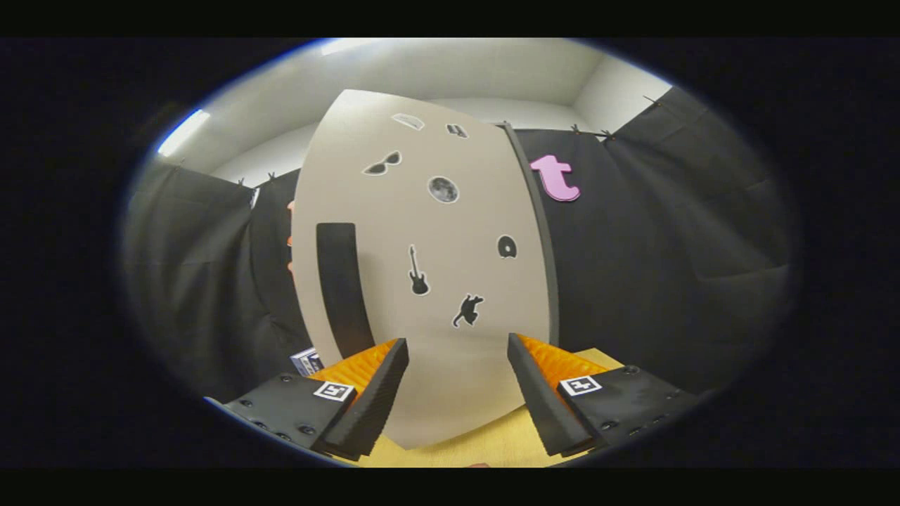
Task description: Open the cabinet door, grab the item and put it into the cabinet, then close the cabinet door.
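— Fingers (394, 372) spread wide, gripping nothing?
— Yes; the gripper (457, 383) faces the beige sticker-dotted cabinet door (422, 267), shut, just ahead.
— Handle?
— A black vertical strip (341, 288) left on that door; a small box (306, 361) sits beside it on the yellow tabletop (492, 446).

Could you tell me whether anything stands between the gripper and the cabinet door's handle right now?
Nothing visible does. The gripper is open, its fingers spread and facing the closed cabinet door. The dark vertical handle sits on the door just beyond the left finger, with no object between them.
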`<state>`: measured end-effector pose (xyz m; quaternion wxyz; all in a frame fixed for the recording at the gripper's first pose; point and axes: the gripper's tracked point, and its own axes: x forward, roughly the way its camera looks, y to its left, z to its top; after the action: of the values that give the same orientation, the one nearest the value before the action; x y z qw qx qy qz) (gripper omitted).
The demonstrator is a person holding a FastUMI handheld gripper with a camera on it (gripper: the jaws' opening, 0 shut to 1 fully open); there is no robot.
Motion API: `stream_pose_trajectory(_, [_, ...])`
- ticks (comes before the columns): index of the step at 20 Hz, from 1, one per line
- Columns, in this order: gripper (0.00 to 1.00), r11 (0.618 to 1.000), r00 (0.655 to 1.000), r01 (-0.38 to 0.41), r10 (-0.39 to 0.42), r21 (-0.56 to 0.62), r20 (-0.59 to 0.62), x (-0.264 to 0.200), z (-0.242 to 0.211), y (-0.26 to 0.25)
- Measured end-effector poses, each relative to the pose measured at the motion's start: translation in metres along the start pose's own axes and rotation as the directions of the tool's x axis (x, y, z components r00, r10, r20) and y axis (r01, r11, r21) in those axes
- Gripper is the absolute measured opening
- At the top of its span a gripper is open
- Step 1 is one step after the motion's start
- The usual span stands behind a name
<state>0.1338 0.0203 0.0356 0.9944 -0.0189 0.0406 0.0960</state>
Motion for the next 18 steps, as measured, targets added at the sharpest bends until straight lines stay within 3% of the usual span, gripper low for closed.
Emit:
stream_pose_trajectory(8, [0.91,0.995,0.994,-0.098,0.097,-0.008,-0.052,0.022,-0.015,0.057])
stream_pose_trajectory(18, [0.93,0.996,0.992,-0.094,0.094,0.010,-0.079,0.069,-0.031,0.081])
